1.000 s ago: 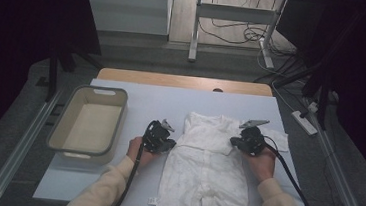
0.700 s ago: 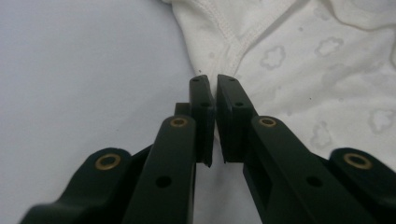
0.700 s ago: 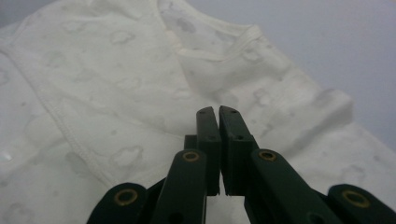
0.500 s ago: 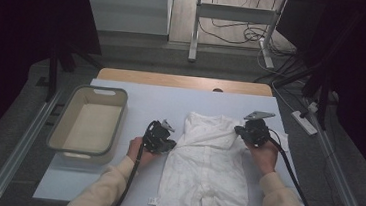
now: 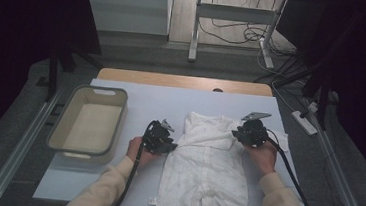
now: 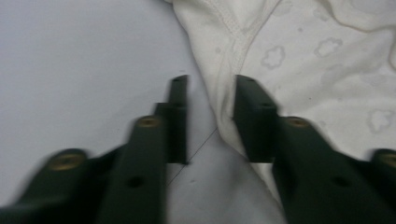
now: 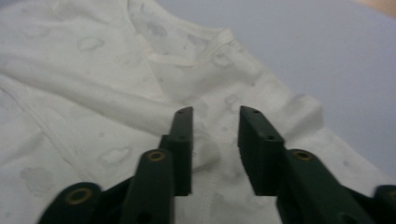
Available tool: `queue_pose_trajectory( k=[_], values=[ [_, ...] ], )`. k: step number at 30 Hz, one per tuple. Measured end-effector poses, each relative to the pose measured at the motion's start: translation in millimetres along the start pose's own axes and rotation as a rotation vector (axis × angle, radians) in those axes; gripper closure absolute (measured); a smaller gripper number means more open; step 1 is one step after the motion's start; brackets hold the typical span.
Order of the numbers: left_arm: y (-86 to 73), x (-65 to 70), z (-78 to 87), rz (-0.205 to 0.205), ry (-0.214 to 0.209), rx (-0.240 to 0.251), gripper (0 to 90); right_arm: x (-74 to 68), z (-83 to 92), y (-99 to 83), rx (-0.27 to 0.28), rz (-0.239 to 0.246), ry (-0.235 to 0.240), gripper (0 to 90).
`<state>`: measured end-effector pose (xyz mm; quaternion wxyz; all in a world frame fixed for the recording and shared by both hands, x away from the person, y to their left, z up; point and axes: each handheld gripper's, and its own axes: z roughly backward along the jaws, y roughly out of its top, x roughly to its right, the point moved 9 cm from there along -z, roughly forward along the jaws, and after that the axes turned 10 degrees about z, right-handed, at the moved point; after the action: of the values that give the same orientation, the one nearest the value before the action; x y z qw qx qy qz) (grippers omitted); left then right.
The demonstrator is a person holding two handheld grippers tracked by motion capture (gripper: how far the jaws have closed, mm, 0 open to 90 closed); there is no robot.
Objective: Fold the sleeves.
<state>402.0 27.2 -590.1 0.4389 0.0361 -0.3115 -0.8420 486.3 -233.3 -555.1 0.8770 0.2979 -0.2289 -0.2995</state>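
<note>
A white baby garment (image 5: 205,170) printed with faint cloud shapes lies flat on the pale sheet that covers the desk (image 5: 146,100), its neck end away from the person and its legs reaching the near edge. The left hand-held gripper (image 5: 166,140) sits at the garment's left side, about level with the armpit, and its jaws have just been opening: in the left gripper view they stand apart, with the garment's seamed edge (image 6: 224,93) running up through the gap and one jaw lying over the cloth while the other is over bare sheet; the pads do not press the fabric, so this hand-held gripper is released. The right hand-held gripper (image 5: 241,133) is at the garment's right shoulder, and its jaws have also just been opening; in the right gripper view they are spread over the sleeve and neckline (image 7: 187,56) with cloth showing between them, free of the pads, so it too is released. Each is held in a hand whose cream sleeve comes in from the near edge. To the left of the garment, well apart from it, a beige plastic basin (image 5: 88,125) stands on the sheet.
</note>
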Motion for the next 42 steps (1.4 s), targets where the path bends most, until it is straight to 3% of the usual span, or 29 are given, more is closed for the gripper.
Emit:
queue_pose_trajectory(
  k=[3,6,9,14,19,24,29,36,42],
  values=[
    [3.3,1.6,3.8,0.008,-0.01,0.026,47.4,5.9,10.7,1.9,0.048,-0.032,-0.018,55.6],
    [6.6,3.3,8.6,0.012,-0.02,0.051,42.6,8.7,20.0,3.8,0.092,-0.069,-0.01,53.9],
    [9.1,4.0,11.7,0.013,-0.019,0.064,41.2,5.6,23.7,10.3,0.124,-0.062,-0.001,54.8],
    [11.3,4.6,13.6,0.011,-0.018,0.071,40.0,-11.9,6.2,24.9,0.11,-0.036,0.066,57.2],
    [11.9,3.2,15.2,0.015,-0.015,0.078,39.0,-32.2,-21.9,28.5,0.038,0.028,0.114,61.8],
    [12.4,1.5,17.6,0.018,-0.013,0.085,38.7,-39.2,-38.9,32.4,0.021,0.019,0.144,65.9],
    [12.3,-0.1,17.4,0.025,-0.012,0.086,38.6,-46.0,-48.0,34.0,-0.002,0.041,0.162,68.5],
    [11.8,0.4,17.0,0.021,-0.013,0.079,38.4,-50.0,-54.2,32.2,-0.022,0.068,0.172,89.5],
    [11.8,-1.2,17.5,0.019,-0.012,0.079,38.4,-47.3,-52.4,35.5,-0.006,0.063,0.16,89.7]
  ],
)
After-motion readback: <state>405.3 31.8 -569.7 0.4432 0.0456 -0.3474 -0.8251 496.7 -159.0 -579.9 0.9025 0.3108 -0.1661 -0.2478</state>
